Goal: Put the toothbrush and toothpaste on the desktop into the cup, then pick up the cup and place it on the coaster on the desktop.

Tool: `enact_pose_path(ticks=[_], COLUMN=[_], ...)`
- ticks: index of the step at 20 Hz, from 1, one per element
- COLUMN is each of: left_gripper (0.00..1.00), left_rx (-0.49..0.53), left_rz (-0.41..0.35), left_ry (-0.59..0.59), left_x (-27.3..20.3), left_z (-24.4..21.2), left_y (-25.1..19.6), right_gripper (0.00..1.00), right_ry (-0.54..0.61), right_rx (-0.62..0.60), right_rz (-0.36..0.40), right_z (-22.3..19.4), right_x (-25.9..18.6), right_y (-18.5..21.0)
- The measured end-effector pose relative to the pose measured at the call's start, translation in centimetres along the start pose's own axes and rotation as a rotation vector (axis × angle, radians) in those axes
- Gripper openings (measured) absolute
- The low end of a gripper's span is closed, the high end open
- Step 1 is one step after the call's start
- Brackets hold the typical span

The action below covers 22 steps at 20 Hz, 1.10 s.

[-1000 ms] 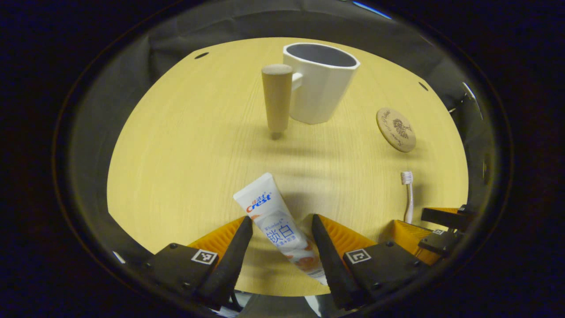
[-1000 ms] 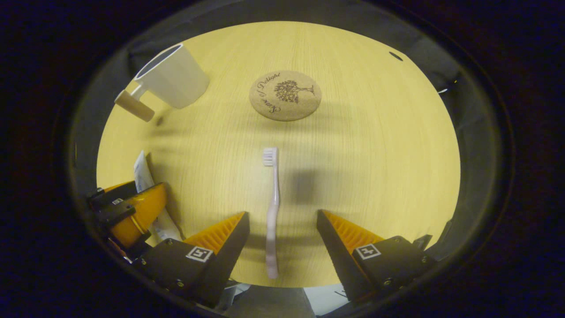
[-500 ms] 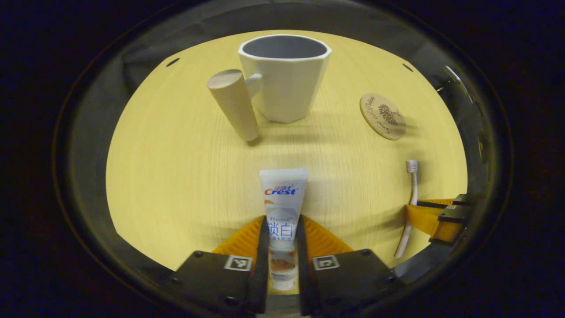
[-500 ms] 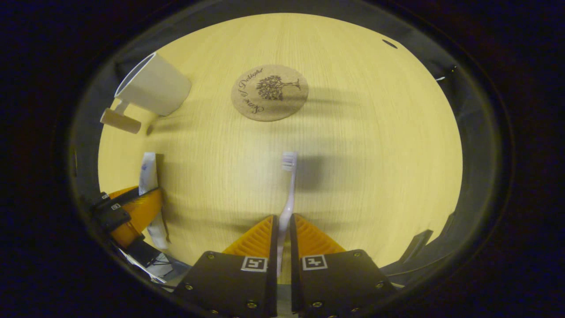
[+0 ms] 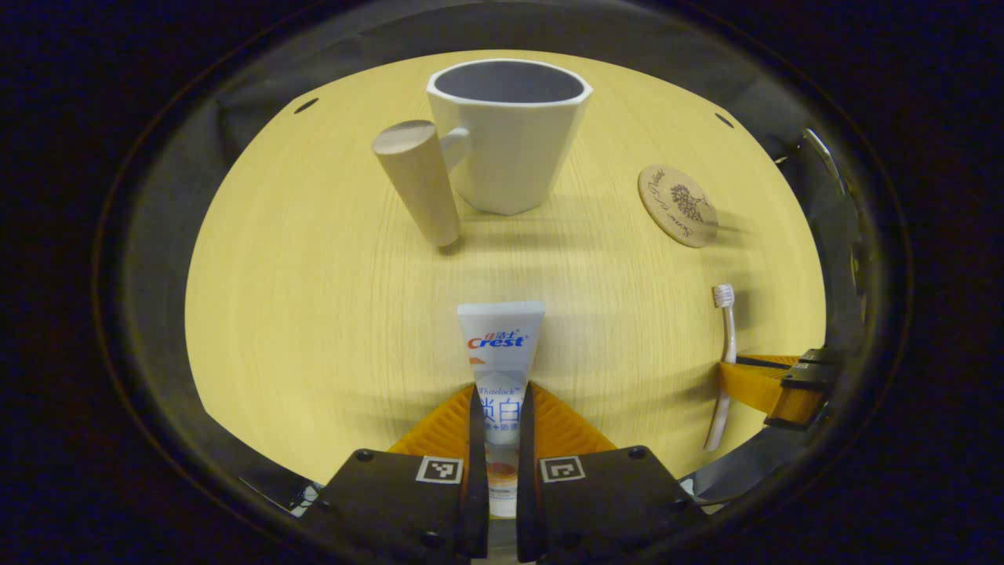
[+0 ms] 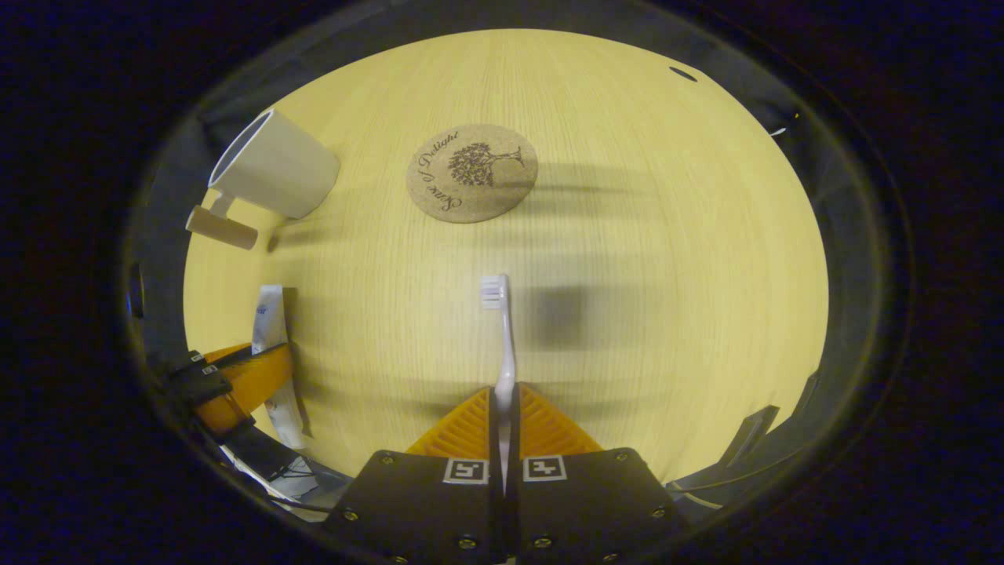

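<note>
My left gripper (image 5: 499,392) is shut on the white toothpaste tube (image 5: 500,345), whose flat end points toward the white cup (image 5: 508,137). The cup stands upright at the far side, its wooden handle (image 5: 418,184) on the left. My right gripper (image 6: 504,396) is shut on the handle of the toothbrush (image 6: 502,329), bristles pointing away from me. The round cork coaster (image 6: 471,173) lies beyond the brush head. In the left gripper view the coaster (image 5: 678,206) sits right of the cup, and the right gripper (image 5: 765,386) with the toothbrush (image 5: 724,345) is at the right edge.
The wooden desktop (image 6: 667,259) is round and pale, with small dark holes near its far rim. In the right gripper view the cup (image 6: 273,165) is at the far left and the left gripper (image 6: 235,377) with the toothpaste (image 6: 271,329) is at the lower left.
One second ago both grippers stood open around their objects. Both have since shut, the left on the toothpaste and the right on the toothbrush, tightening further in the last half second.
</note>
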<state>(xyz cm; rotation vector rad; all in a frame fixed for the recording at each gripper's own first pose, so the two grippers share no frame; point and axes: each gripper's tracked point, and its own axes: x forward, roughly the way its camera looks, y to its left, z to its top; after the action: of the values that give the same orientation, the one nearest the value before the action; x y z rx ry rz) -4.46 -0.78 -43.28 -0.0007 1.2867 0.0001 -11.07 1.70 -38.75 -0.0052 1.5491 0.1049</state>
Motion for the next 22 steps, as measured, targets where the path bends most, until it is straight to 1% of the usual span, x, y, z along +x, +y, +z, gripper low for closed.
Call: enact_pose_path(ticks=[3, 11, 15, 18, 22], left_gripper=[0.22, 0.21, 0.22, 0.22, 0.22], left_rx=[-0.017, -0.051, -0.06, -0.054, -0.033], left_rz=[-0.002, -0.057, -0.082, -0.095, -0.095], left_ry=[-0.027, -0.115, -0.18, -0.232, -0.296], left_x=[-1.6, -6.6, -9.8, -11.1, -12.6], left_z=[0.6, 2.5, 5.0, 7.5, 11.2], left_y=[0.3, -0.5, -0.7, -0.9, -0.8], right_gripper=[0.02, 0.02, 0.02, 0.02, 0.02], right_ry=[0.007, -0.029, -0.05, -0.06, -0.069], right_rx=[0.028, 0.055, 0.066, 0.076, 0.096], right_rz=[0.025, 0.063, 0.083, 0.094, 0.109], right_z=[-0.3, 0.3, 0.6, 0.8, 1.1], right_x=[-0.1, -1.6, -2.2, -2.4, -2.5], right_y=[0.1, 0.3, 0.7, 1.0, 1.6])
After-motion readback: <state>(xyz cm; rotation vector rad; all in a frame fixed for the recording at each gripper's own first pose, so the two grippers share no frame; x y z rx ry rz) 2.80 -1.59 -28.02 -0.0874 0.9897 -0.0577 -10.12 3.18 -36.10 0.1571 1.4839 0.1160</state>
